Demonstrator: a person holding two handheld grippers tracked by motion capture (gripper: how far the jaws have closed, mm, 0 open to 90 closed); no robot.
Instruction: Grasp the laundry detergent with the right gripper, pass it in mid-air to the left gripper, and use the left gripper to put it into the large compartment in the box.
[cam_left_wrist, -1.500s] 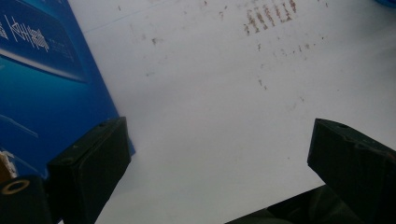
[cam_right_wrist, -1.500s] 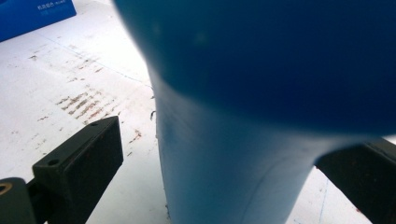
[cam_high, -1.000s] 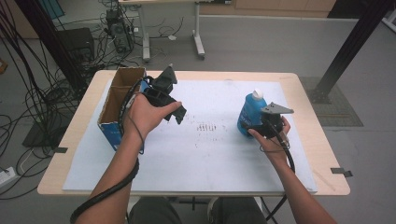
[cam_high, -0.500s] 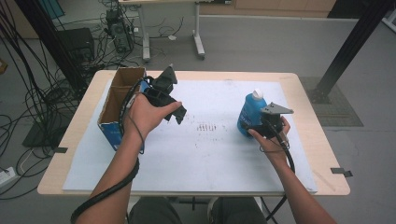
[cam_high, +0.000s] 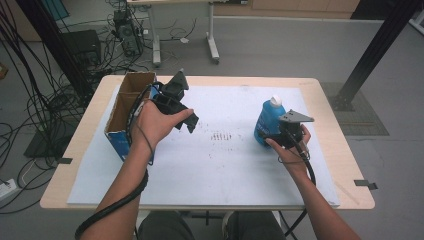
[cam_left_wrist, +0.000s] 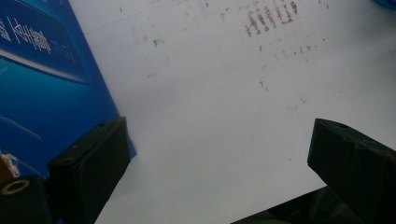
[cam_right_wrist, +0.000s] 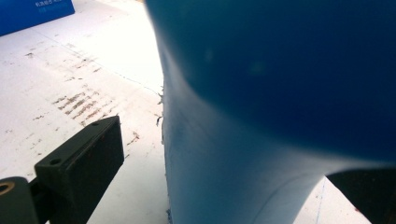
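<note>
You've made no change that shows over the last second. Your left gripper (cam_high: 184, 102) is no nearer to or farther from the cardboard box (cam_high: 116, 131) at 9 o'clock, and its jaws are no wider. Your right gripper (cam_high: 268, 136) at 3 o'clock has not closed further around the blue bottle (cam_high: 270, 116), which has neither tilted nor slid.

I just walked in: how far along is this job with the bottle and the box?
Early. The blue bottle stands on the white mat, between the right tongs' jaws; grip uncertain. The left tongs hang open beside the open cardboard box. Boxing the bottle probably remains.
</note>
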